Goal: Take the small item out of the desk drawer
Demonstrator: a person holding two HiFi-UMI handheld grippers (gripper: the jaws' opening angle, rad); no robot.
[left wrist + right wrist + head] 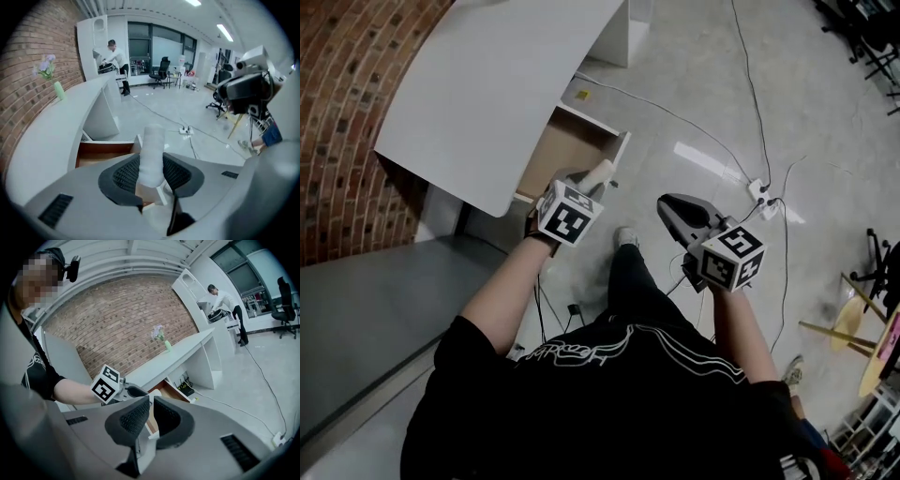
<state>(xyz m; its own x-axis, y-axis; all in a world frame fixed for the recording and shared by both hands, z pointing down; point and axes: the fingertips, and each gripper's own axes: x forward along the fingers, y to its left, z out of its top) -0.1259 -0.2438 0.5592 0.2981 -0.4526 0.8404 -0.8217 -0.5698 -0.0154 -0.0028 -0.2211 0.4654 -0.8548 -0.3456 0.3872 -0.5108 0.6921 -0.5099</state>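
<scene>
Left hand-held gripper (587, 184) (151, 174) pinching a small pale cylinder (601, 172) (153, 149) between its ribbed black pads, the cylinder upright in the grip and poking well past the tips (wrapped in paper or cloth, hard to tell which). Held in the air, clear of the drawer (555, 152) (101, 153). That drawer just beyond and below the left hand-held gripper, standing open, brown inside, pulled out from under the white curved worktop (497, 84) (51, 136).

Right hand-held gripper (667, 204) (151, 416) alongside, to the right of the left one and apart from it, pads only narrowly parted, nothing between them.

Further ahead of the left hand-held gripper, on the worktop against the brick wall (33, 61), a green vase (59, 90) with pale flowers. Beyond the right hand-held gripper, a white power strip (761, 193) with its cables on the glossy floor (694, 84). Far ahead, a person (117, 58) in white bent over a counter.
</scene>
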